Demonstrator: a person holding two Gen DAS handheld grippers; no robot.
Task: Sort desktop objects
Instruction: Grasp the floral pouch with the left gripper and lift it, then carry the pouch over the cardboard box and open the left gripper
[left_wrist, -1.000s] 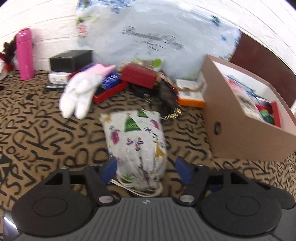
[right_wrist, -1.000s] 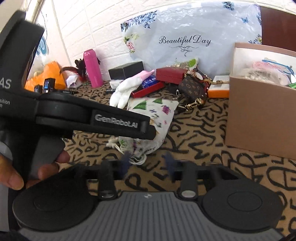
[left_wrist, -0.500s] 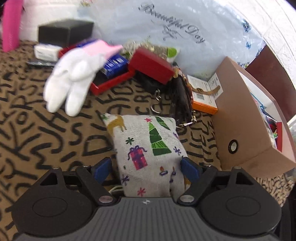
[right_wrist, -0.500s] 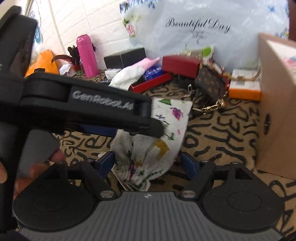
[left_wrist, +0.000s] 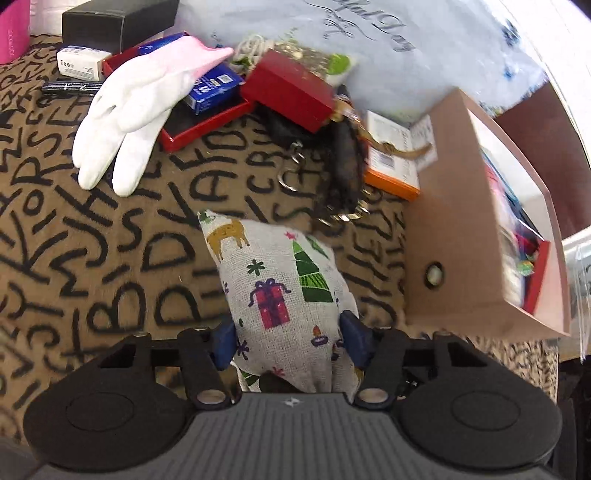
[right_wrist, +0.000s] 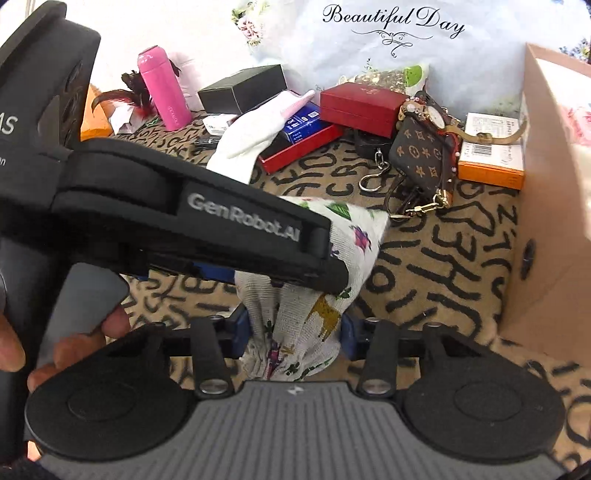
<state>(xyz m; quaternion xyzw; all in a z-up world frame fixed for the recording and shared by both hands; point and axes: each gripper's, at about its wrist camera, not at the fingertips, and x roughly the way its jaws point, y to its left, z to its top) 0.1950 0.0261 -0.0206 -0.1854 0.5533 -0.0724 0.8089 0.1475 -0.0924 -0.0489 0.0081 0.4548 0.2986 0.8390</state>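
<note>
While the Christmas bag (left_wrist: 280, 291) sits on the letter-print cloth (left_wrist: 92, 258) near the cardboard box (left_wrist: 454, 229), the left gripper (left_wrist: 288, 341) and right gripper (right_wrist: 295, 330) have just closed and squeeze it from two sides.

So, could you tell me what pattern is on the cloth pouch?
Christmas prints on off-white cloth pouch: green trees, a wrapped present, a reindeer; clearest in the left wrist view.
</note>
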